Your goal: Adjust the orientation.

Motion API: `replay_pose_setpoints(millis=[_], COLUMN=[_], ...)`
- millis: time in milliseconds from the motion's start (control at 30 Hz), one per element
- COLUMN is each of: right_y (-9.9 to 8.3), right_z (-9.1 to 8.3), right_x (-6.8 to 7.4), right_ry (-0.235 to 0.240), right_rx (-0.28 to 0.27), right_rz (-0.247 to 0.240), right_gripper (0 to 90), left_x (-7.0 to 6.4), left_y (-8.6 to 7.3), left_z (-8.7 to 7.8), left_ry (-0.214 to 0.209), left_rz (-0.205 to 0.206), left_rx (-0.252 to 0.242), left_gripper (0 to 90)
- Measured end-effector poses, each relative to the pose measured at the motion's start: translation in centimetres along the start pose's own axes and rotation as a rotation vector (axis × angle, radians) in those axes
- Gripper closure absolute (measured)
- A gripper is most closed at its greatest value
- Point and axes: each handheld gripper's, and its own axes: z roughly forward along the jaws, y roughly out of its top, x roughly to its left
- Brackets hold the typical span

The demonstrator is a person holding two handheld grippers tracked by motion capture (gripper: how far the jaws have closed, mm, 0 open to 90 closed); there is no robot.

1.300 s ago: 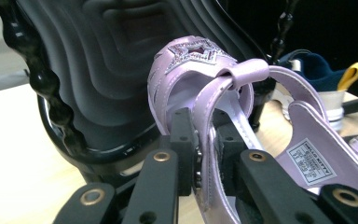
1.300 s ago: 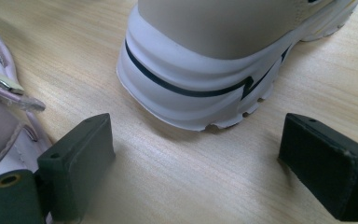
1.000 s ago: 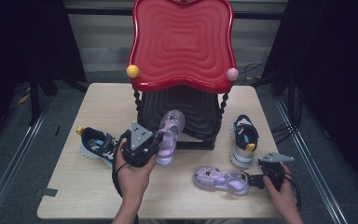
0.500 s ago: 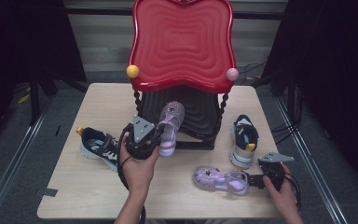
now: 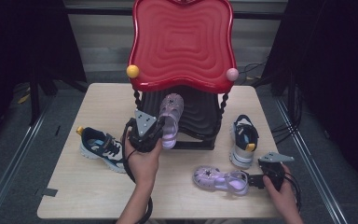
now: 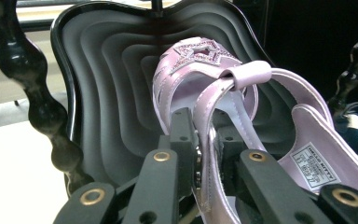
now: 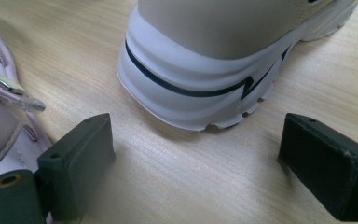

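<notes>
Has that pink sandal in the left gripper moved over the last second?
Yes. The pink sandal has risen toward the red tray, farther onto the black shelf.

You are working in what is looking like a lab or recording studio: black curtains (image 5: 23, 42) are hanging around a lone wooden table (image 5: 98, 196), with cables (image 5: 261, 70) lying on the far floor.

lilac sandal (image 5: 170, 119), red rippled tray (image 5: 182, 42)
</notes>
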Motion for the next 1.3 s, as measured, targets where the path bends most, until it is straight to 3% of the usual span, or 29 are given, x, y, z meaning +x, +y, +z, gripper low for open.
replay_pose_setpoints(millis=[167, 633, 1000, 1300], right_y=[0.0, 0.0, 0.0, 0.0], right_z=[0.0, 0.0, 0.0, 0.0], right_x=[0.0, 0.0, 0.0, 0.0], right_ry=[0.0, 0.0, 0.0, 0.0], right_rx=[0.0, 0.0, 0.0, 0.0], right_rz=[0.0, 0.001, 0.0, 0.0], right_gripper=[9.2, 9.2, 9.2, 9.2], left_x=[0.0, 0.7, 0.9, 1.2], left_y=[0.0, 0.4, 0.1, -0.2], left_z=[0.6, 2.0, 3.3, 3.9], left_ry=[0.024, 0.08, 0.123, 0.146], left_rz=[0.004, -0.058, -0.05, -0.072], left_rx=[-0.012, -0.061, -0.072, -0.08], left_gripper=[81.6, 81.6, 81.6, 81.5])
